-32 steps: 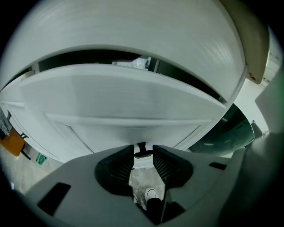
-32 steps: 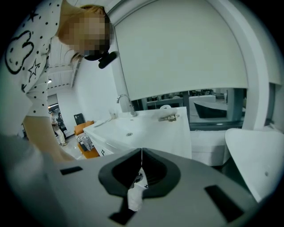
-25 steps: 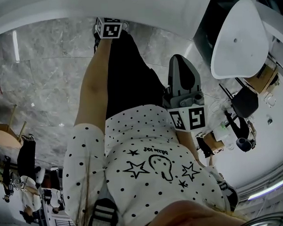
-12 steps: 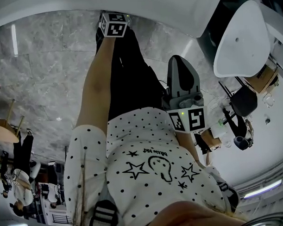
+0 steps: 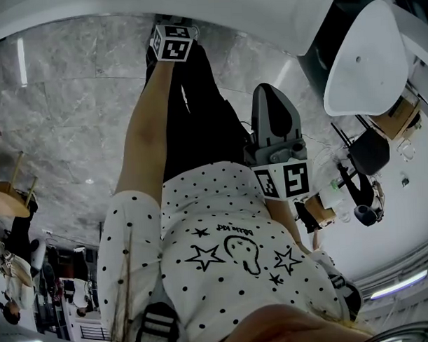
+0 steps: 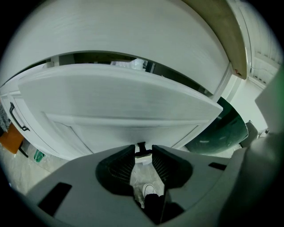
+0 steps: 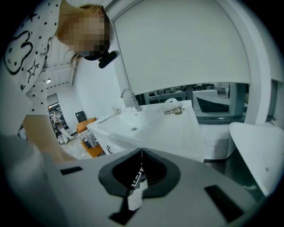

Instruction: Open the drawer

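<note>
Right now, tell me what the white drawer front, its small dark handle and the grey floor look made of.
White panelled drawer front: likely painted wood or board, matt, with routed panel lines. Small dark handle: probably metal, too small to be sure. Grey veined floor: polished stone or stone-look tile, mirroring ceiling lights.

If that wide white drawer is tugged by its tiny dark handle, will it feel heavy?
The drawer probably feels fairly heavy: its front is wide and things show in the gap above it. The handle is small, sitting between the left tool's jaws, so it might slip if tugged off-centre. The front looks rigid, so it should slide, not flex.
</note>
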A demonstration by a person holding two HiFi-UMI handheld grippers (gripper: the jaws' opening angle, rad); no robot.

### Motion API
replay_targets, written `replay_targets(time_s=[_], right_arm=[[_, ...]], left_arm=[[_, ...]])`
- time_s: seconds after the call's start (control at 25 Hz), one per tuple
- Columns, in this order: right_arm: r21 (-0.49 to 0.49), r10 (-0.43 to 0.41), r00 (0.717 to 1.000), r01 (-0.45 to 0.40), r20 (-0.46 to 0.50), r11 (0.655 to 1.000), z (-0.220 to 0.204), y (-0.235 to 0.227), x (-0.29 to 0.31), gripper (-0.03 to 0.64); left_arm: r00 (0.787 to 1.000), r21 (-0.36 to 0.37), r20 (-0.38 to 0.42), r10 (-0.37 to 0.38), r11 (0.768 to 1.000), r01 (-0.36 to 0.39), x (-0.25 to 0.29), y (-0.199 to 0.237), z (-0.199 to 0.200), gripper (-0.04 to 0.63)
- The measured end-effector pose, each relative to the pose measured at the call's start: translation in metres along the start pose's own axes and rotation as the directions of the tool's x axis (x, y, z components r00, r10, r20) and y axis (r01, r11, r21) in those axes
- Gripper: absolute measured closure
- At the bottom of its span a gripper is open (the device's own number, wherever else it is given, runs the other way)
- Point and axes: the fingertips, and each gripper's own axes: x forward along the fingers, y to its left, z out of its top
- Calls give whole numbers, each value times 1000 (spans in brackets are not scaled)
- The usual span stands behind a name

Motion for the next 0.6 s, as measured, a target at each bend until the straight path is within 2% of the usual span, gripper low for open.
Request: replay_targets(time_s=[0.6], right_arm=[[-12, 21, 1000, -21, -20, 1000, -3, 11, 13, 603]], left_arm=[[1000, 16, -25, -12, 1000, 12, -21, -6, -35, 474]])
